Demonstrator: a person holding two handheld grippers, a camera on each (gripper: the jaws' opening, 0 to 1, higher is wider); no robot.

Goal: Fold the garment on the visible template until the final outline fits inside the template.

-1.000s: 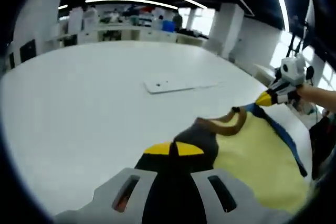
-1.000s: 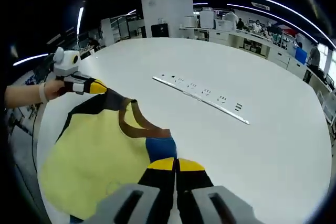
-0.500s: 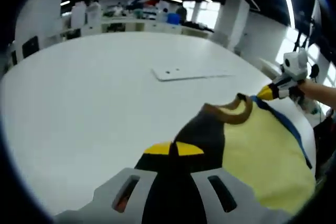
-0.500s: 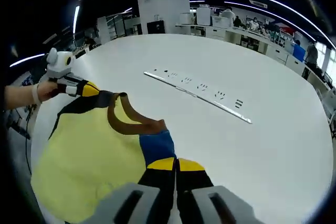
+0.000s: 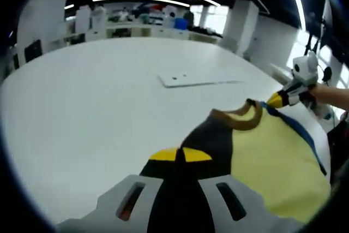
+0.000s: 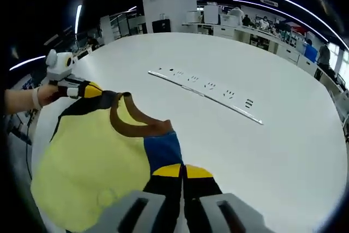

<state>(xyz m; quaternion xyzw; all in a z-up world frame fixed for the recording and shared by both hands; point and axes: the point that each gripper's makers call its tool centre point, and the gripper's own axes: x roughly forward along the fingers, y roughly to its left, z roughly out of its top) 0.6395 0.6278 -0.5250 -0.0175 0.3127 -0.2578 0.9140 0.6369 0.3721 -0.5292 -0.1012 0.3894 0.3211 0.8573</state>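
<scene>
A yellow sleeveless garment point(image 5: 275, 162) with a brown neckline point(image 5: 240, 121), one black shoulder and one blue shoulder is stretched between both grippers above a white table. My left gripper point(image 5: 180, 155) is shut on the black shoulder point(image 5: 210, 140). My right gripper point(image 6: 182, 171) is shut on the blue shoulder point(image 6: 162, 151). In the right gripper view the yellow body point(image 6: 90, 162) hangs to the left and the left gripper point(image 6: 87, 90) shows beyond it in a hand. The right gripper point(image 5: 275, 100) appears at the right of the left gripper view. A flat clear template point(image 6: 207, 95) lies on the table ahead.
The round white table point(image 6: 283, 135) spreads wide to the right of the garment. The template point(image 5: 199, 79) lies flat on the table point(image 5: 82, 96) in the left gripper view. Desks, shelves, pillars and people stand far behind. The table's near edge runs beside the garment.
Both grippers have kept hold of the garment and spread its shoulders slightly wider; the neckline sits a little flatter. The views have shifted slightly with the hands.
</scene>
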